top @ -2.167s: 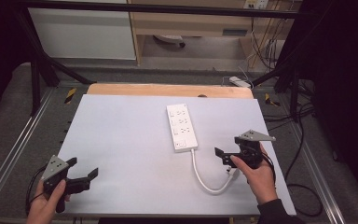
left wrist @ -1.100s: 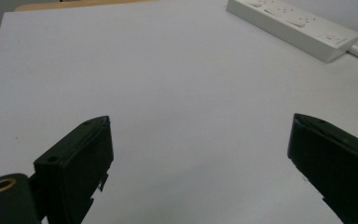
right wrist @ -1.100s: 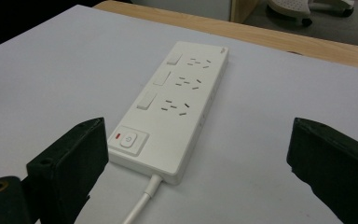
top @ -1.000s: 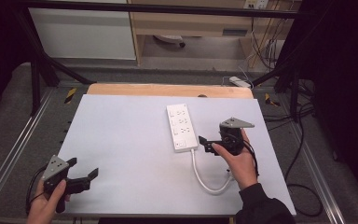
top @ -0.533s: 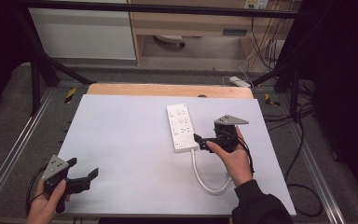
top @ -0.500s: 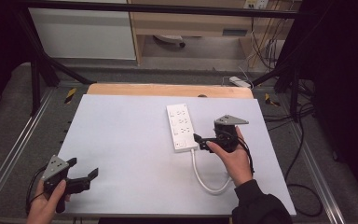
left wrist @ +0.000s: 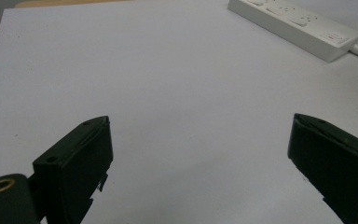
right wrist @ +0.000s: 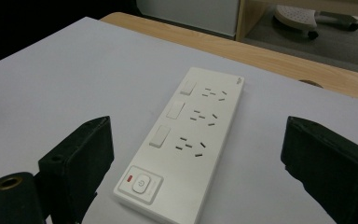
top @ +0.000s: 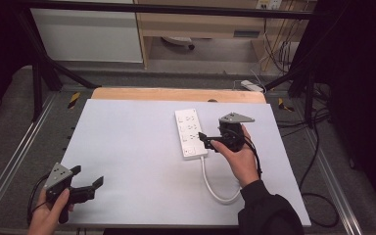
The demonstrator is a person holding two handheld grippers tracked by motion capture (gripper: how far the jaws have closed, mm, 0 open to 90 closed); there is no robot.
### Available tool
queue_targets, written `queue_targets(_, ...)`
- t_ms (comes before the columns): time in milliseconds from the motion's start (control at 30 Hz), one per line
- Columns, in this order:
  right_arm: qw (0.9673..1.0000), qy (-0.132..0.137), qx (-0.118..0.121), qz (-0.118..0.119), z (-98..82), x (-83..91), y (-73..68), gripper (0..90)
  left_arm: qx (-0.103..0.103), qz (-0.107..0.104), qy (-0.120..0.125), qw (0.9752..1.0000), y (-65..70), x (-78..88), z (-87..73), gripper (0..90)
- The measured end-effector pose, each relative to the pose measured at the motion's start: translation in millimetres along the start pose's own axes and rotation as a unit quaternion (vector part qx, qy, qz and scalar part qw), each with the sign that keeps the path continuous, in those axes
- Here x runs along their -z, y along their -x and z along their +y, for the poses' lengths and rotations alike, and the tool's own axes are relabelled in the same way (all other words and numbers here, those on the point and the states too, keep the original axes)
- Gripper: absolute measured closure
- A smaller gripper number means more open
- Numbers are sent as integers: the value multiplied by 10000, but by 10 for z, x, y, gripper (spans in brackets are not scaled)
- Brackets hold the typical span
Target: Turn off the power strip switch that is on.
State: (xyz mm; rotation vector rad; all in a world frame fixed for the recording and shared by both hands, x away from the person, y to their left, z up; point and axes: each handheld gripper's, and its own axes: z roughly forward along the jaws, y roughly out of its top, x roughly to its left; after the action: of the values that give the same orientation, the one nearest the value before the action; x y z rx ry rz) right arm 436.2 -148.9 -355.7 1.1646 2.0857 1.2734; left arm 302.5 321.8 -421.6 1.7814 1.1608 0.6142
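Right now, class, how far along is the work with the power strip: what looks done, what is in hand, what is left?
Done: the right gripper has reached the power strip, its jaws open either side of the switch end. In hand: lining up; the jaws have just been closing slightly, though nothing is pressed or gripped. Left: probably gripping the strip or pressing a switch. The left gripper waits open over bare table.

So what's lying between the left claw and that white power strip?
Nothing: the left gripper view shows bare white tabletop from the left claw to the strip.
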Motion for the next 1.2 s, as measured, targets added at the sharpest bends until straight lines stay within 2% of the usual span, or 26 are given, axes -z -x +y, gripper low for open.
queue_targets(100, 10000, 24, 23, -44, 23, -9, -5, 161, 10, -3, -4, 10000, -3, 5, 0, 65)
queue_targets(133, 9999, 83, 62, -69, 47, -14, -5, 222, 8, -5, -1, 10000, -3, 5, 0, 65)
queue_targets(267, 9999, 114, 77, -60, 84, -25, -8, 294, -7, -5, 1, 10000, -1, 1, 0, 65)
queue_targets(333, 9996, 168, 181, -98, 125, -31, -19, 384, -6, -6, -5, 10000, -4, 3, 0, 65)
queue_targets(400, 9996, 180, 174, -107, 133, -34, -22, 410, -4, -1, -3, 10000, -3, 0, 0, 65)
queue_targets(433, 9995, 202, 194, -139, 154, -44, -23, 469, -5, -3, -3, 10000, -2, 0, 0, 65)
queue_targets(533, 9993, 244, 226, -148, 176, -69, -32, 548, -4, -4, -1, 10000, -2, 0, 0, 65)
queue_targets(733, 9992, 168, 319, -149, 220, -160, -38, 654, -3, 1, -2, 10000, -1, -1, -1, 65)
queue_targets(767, 9992, 183, 341, -125, 236, -196, -41, 701, -4, 0, 0, 10000, -1, -1, -1, 65)
queue_targets(933, 9991, 159, 386, -106, 253, -296, -43, 779, -2, 4, -9, 10000, -2, -3, -2, 65)
queue_targets(1200, 9993, 137, 329, -132, 244, -445, -13, 879, -8, 3, -5, 10000, -1, -4, -2, 66)
